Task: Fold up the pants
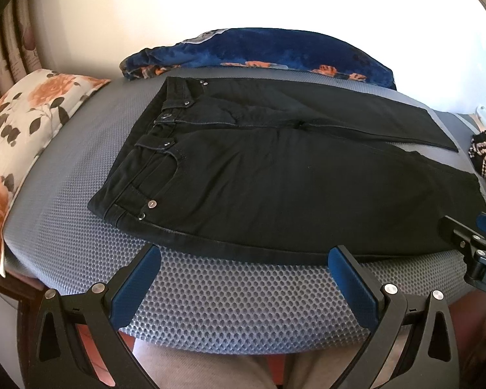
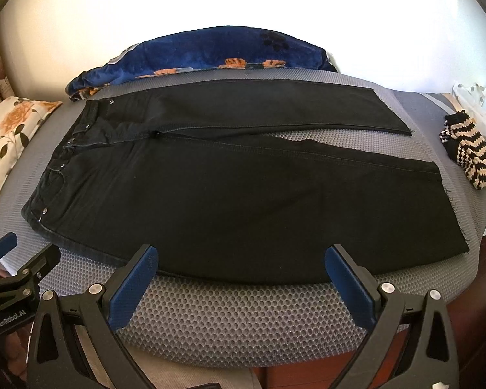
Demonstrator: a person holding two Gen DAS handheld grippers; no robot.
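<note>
Left claw (image 1: 244, 254) & right claw (image 2: 241, 254) both wide open, holding nothing, just above grey mat (image 2: 243, 311). Black pants (image 2: 210, 188) lie flat at 12 o'clock, waist toward 9.

Black pants (image 2: 243, 201) lie flat, unfolded, legs apart.

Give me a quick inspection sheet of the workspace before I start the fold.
Surface: grey mesh pad, flat.
Job's things: black pants spread flat, unfolded, waistband left, legs slightly apart.
Clutter: striped knit item at right; floral pillow at left; blue floral blanket behind.
Grippers: left gripper open; right gripper open; both at the near pants edge, holding nothing.
Cables: nothing seen.
Surroundings: pale wall, curtain at left.
</note>
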